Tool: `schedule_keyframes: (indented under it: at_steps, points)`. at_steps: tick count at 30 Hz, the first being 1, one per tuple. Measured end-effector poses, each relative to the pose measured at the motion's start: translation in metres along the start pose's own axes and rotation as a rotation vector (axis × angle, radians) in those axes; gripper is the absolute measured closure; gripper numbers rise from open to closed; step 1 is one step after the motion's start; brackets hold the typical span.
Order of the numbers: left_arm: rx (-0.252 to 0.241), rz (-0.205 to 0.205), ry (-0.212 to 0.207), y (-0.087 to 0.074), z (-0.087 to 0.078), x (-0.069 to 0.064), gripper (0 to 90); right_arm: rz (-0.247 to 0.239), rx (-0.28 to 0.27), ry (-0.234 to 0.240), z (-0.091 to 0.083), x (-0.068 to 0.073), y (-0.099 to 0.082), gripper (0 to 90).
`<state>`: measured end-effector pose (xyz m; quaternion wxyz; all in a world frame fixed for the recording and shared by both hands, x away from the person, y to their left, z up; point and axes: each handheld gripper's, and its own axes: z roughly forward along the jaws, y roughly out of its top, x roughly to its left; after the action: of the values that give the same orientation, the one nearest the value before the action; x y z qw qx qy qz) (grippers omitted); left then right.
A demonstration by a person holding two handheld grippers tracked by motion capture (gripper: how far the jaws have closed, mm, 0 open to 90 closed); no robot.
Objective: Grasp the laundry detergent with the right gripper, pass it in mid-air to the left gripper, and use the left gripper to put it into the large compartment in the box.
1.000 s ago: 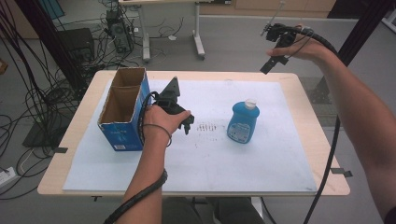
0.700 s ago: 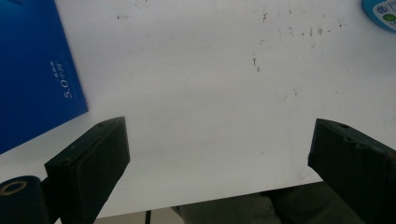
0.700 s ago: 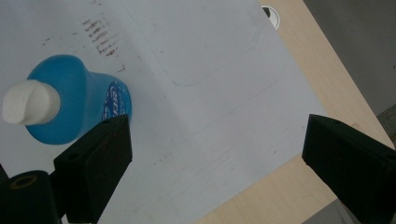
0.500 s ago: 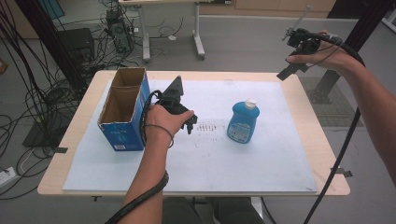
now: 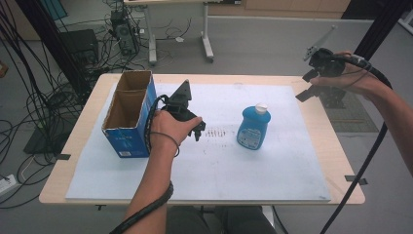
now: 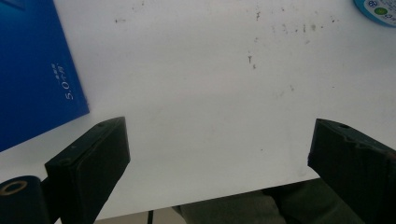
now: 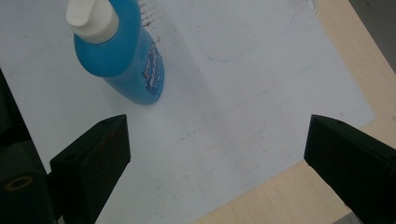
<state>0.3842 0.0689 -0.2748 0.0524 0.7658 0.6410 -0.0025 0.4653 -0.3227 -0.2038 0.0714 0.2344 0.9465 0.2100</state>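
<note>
A blue bottle (image 5: 253, 127) with a white cap stands upright on the white sheet (image 5: 219, 165), right of centre. An open blue cardboard box (image 5: 127, 114) stands at the left. My left gripper (image 5: 196, 130) hovers low over the sheet just right of the box, open, with bare sheet between its jaws (image 6: 219, 140); the box's blue side (image 6: 32, 70) lies to its left. My right gripper (image 5: 306, 85) hangs in the air over the table's far right edge, open and empty. In the right gripper view (image 7: 215, 135) the bottle (image 7: 121, 56) stands ahead and to the left.
The sheet covers most of a wooden table (image 5: 341, 161), whose bare rim shows on all sides. Behind the table are another desk's legs (image 5: 207, 44), cables (image 5: 29, 97) and equipment on the floor. A person's legs (image 6: 261, 207) are under the near edge.
My right hand has carried its gripper to the right and a little lower in the high view. The left gripper, box and bottle have stayed put.
</note>
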Motion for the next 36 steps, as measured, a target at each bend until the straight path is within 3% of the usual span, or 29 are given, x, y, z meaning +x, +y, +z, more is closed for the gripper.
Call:
schedule_keyframes:
  at_steps: [15,24,27,36]
  points:
    - [-0.009,0.020,0.007,-0.003,-0.003,0.000,5.8,-0.015,-0.057,0.023,0.013,0.019,-0.032,4.9]
    - [-0.010,0.024,0.006,-0.005,0.001,0.003,5.8,-0.010,-0.131,0.027,0.024,0.030,-0.053,3.9]
    - [-0.012,0.021,0.003,-0.006,0.003,0.004,5.8,-0.006,-0.164,0.025,0.033,0.035,-0.058,3.7]
    - [-0.015,0.024,0.009,-0.007,0.005,0.007,5.7,-0.020,-0.194,0.024,0.057,0.048,-0.065,3.5]
